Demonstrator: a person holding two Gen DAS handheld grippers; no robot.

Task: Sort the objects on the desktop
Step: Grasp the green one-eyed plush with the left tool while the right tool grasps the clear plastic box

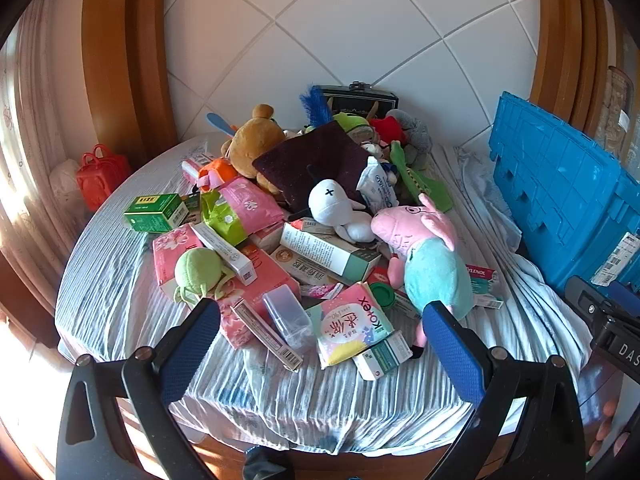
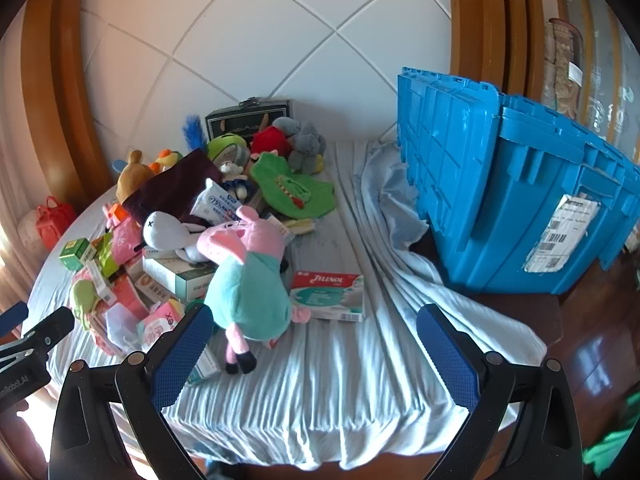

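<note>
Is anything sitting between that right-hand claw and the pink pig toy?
Nothing visible does. The right gripper hangs open over bare striped cloth, and the pig plush lies just ahead toward its left finger, on top of the pile's edge, uncovered.

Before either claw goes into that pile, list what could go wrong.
1. The pig plush leans on stacked boxes; pulling it may topple them.
2. The Kotex pack and the small box beside it lie near the table edge; a nudge could drop them.
3. The wrinkled cloth could snag and drag items.
</note>
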